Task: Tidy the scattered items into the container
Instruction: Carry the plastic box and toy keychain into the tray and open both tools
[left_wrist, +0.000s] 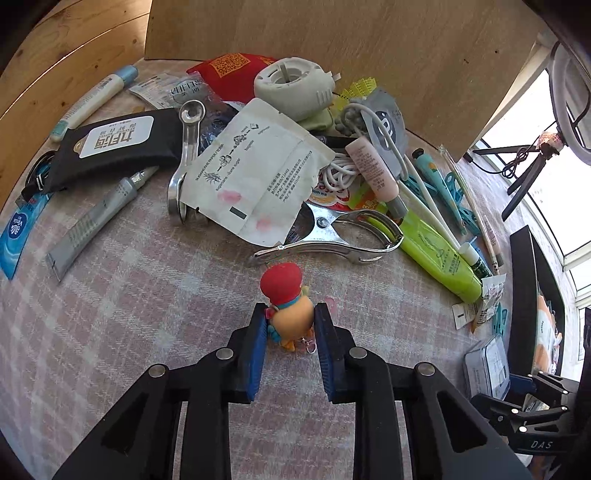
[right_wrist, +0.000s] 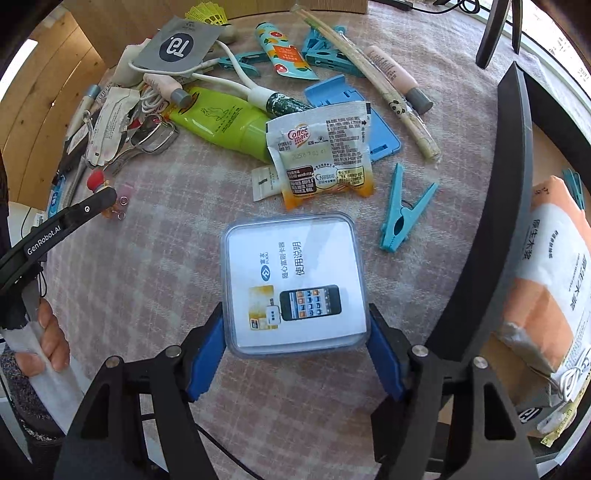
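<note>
My left gripper (left_wrist: 290, 314) is shut on a small orange toy figure with a red hat (left_wrist: 290, 299), low over the pink plaid cloth; the figure also shows in the right wrist view (right_wrist: 99, 181). My right gripper (right_wrist: 295, 325) has its blue pads against both sides of a clear plastic box with a printed card (right_wrist: 295, 280), which rests on the cloth. The dark-rimmed container (right_wrist: 513, 155) stands at the right and holds an orange-and-white packet (right_wrist: 546, 280). Scattered items lie beyond both grippers.
Near the left gripper: a metal clamp (left_wrist: 332, 236), white paper sachet (left_wrist: 258, 173), black wipes pack (left_wrist: 114, 144), grey tube (left_wrist: 96, 218), green tube (left_wrist: 436, 251). Near the right: Coffee-mate sachet (right_wrist: 321, 155), blue clothespin (right_wrist: 402, 210), blue phone stand (right_wrist: 369, 114). Wooden panels stand behind.
</note>
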